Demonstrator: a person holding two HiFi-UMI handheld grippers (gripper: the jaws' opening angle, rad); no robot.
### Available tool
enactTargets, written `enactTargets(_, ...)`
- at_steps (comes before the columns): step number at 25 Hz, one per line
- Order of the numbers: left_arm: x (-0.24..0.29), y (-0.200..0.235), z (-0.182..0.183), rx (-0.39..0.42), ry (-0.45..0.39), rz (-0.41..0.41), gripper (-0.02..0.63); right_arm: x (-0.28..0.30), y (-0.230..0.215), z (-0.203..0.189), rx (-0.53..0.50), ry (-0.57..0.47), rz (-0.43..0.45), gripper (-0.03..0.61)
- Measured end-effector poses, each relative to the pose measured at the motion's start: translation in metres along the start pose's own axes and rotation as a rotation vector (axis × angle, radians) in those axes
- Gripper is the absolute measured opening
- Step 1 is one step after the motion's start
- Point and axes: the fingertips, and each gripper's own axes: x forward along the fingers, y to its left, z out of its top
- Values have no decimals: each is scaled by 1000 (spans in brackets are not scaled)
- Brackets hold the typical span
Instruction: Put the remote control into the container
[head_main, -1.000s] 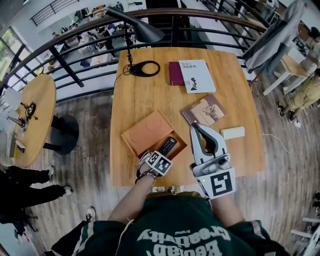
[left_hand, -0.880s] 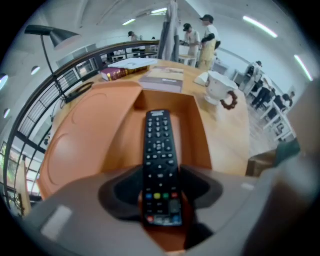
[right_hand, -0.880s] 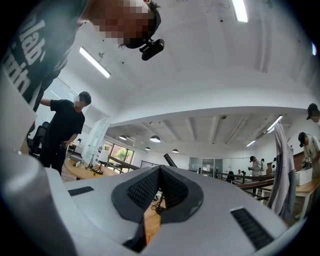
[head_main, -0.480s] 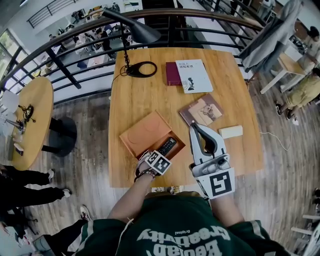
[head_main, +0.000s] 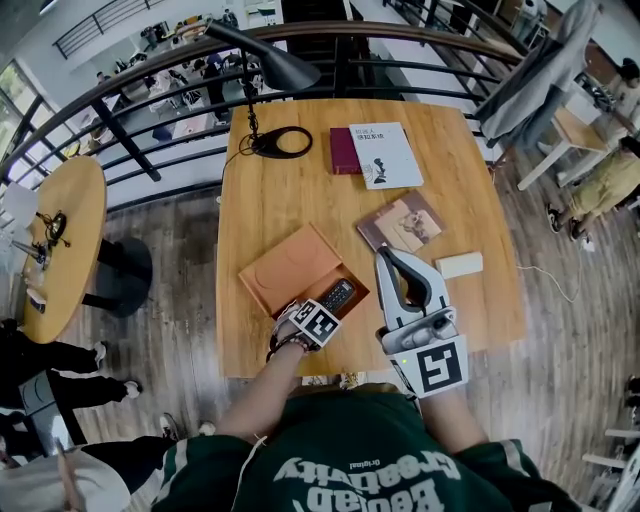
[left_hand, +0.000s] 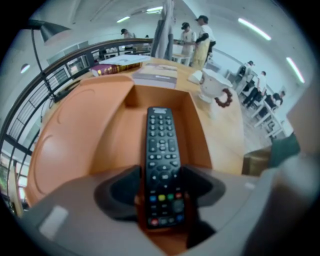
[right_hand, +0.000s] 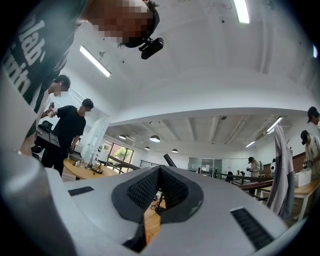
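- An orange container (head_main: 285, 262) sits on a wooden table (head_main: 265, 190), just left of centre in the head view. It has a shallow section with a round recess and, at its lower right, a deeper rectangular compartment.
- The black remote control (head_main: 336, 295) lies lengthwise in that deeper compartment, buttons up. The left gripper view shows it resting on the compartment floor.
- The left gripper (left_hand: 162, 187) points steeply down over the near end of the compartment. Its jaws have just been opening and now stand wide. The remote's near end is between the dark pads (left_hand: 122, 189), which lie close beside it without clamping.
- The right gripper (head_main: 384, 256) is at centre right of the head view, above the table edge and apart from the container. Its jaws meet at the tips with nothing between them.
- Compared with a second ago, the remote is in the same compartment and has not shifted, and the right gripper has kept its place.
- The left jaws stand wider than before.
- A person in pale clothing (head_main: 60, 480) has come into the lower left corner of the head view.
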Motion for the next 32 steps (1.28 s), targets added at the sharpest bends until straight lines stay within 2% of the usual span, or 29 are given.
enactTargets(3,-4,1,2,0,-17,-6,295,-2,1,1,-2,0,2,15)
enactTargets(9,-24,5,12,8,-73,19,295,-2,1,5,-9,-8,8,15)
enactTargets(16,-82,7,39,30,-216,84,295,-1,5,9,-1,-24,29,15)
enactTargets(22,-162,4,72,24,-419,139,295,-1,14,7,4,-18,59,15)
enactTargets(32,-299,-23,124,91,-811,173,290,0,21,15,-5,-28,96,15)
